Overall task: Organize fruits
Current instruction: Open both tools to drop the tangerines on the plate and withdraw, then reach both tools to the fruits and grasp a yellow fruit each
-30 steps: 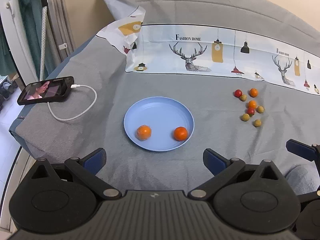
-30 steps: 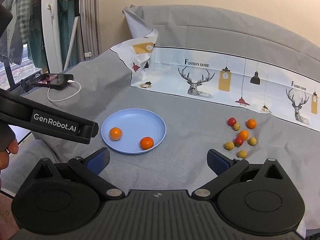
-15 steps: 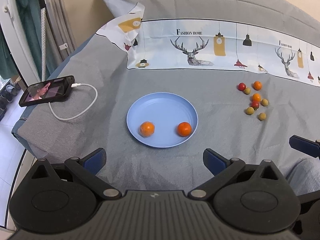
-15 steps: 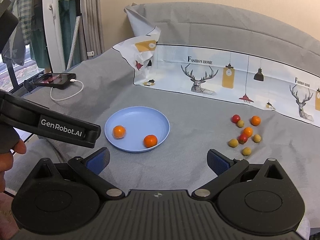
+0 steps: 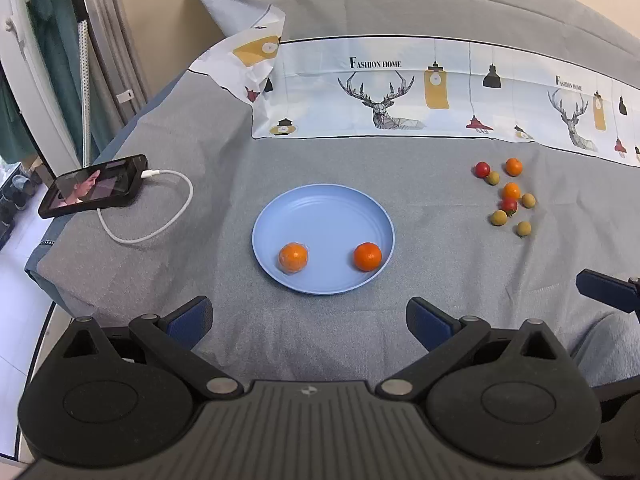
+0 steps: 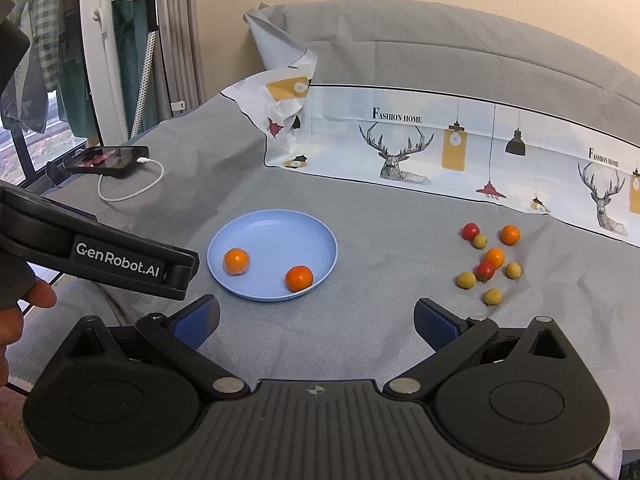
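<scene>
Surface: a bed covered in grey cloth, with a deer-printed sheet folded across the far side.
Left gripper: jaws are held wide apart, nothing between the blue pads; it is poised above the near edge of the bed, facing the plate.
Right gripper: jaws are likewise spread wide and empty; one blue fingertip is seen at the right edge of the left wrist view.
Plate: light blue, round, set on the grey cloth in the middle of the bed.
Fruit on plate: two oranges, one at the left that appears wrapped in clear film, one at the right close to the rim; the two are apart.
Loose fruit: a small cluster lies on the cloth well to the right of the plate: two orange pieces, two red ones, four yellowish-green ones.
Phone: rests at the left edge of the bed, screen lit, a white cable plugged in.
Hand: partly seen at the left edge of the right wrist view, behind the left gripper body marked "GenRobot.AI".
</scene>
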Tool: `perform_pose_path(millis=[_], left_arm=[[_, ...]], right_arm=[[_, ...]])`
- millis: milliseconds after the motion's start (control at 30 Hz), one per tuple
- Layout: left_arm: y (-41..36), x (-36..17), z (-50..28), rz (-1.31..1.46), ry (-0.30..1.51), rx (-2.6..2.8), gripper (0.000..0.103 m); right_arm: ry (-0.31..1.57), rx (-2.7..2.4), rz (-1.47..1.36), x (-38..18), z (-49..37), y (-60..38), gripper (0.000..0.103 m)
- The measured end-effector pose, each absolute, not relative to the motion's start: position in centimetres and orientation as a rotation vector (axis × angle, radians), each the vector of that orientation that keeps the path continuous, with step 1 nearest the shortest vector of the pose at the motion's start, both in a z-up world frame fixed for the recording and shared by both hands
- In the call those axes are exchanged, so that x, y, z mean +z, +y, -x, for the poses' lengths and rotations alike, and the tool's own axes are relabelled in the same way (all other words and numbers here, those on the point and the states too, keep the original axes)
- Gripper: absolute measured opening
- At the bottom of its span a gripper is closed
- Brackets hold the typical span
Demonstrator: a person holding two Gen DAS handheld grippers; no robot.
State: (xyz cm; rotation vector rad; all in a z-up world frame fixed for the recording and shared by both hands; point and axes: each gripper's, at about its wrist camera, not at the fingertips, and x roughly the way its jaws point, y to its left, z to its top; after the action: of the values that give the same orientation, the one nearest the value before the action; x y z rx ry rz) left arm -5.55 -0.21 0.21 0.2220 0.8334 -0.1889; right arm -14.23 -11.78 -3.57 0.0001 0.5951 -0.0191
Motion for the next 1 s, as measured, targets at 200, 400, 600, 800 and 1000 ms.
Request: perform_pose_path(millis=[200, 400, 600, 800, 1000], left_arm=[[-0.9, 0.5, 5.6, -0.232, 0.830, -0.206, 0.103], [-3.3, 0.9, 4.3, -0.222, 0.828, -0.256, 0.103], [-7.5, 0.1, 1.4, -0.265, 0.826, -0.310, 0.103], [-12.9, -3.0, -2.7, -0.304, 0.859, -0.403, 0.103], [-19.7, -9.4, -7.6, -0.391, 0.925, -0.433, 0.103]], right_arm=[[0.609, -0.002, 0.000, -3.7, 14.3, -12.0, 0.102], [0.627, -0.061, -0.026, -4.3, 14.3, -14.3, 0.102], [0.640, -0.198, -0.094, -6.4, 13.4, -19.8, 0.102], [0.609, -0.352, -0.093, -8.8, 11.3, -26.5, 0.102], [0.587, -0.513, -0.008, -12.7, 6.2, -34.1, 0.102]])
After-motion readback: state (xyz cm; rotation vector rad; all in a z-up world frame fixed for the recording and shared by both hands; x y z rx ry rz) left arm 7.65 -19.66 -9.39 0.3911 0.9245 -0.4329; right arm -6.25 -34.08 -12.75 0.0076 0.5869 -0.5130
